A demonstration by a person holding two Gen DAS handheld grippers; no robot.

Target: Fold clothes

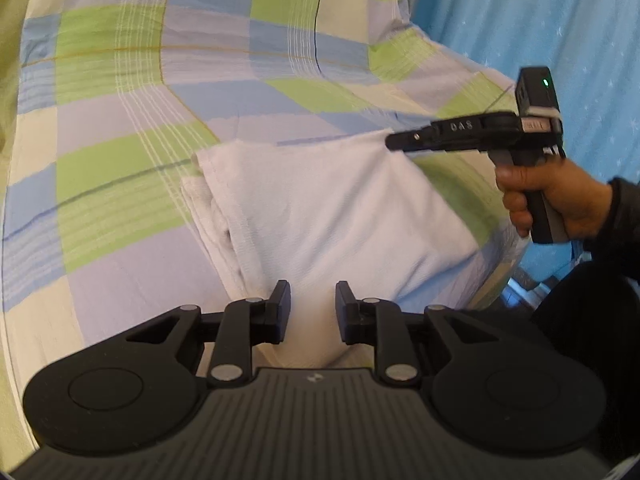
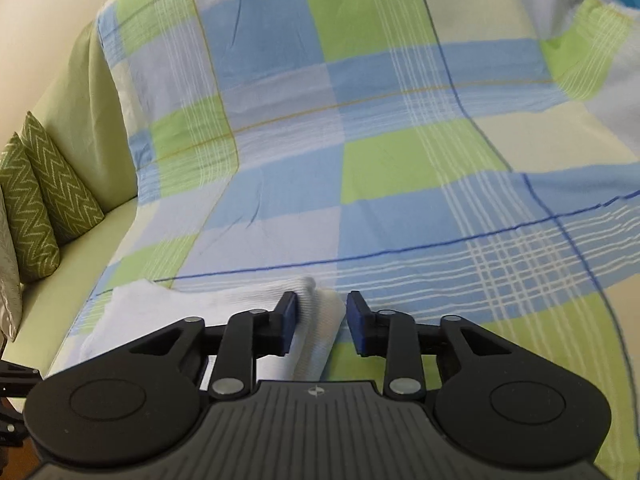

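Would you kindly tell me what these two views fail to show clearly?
- Left wrist view: the white cloth's near edge is hidden behind the left gripper.
- Left wrist view: the right gripper appears side-on and blurred.
- Right wrist view: the pillows are cut off by the left edge.

A home living room or bedroom: a checked sheet (image 2: 360, 160) in blue, green and cream covers a green sofa (image 2: 76, 92), two zigzag-patterned cushions (image 2: 44, 200) lean at its end, and a blue star-printed curtain (image 1: 560, 32) hangs alongside.
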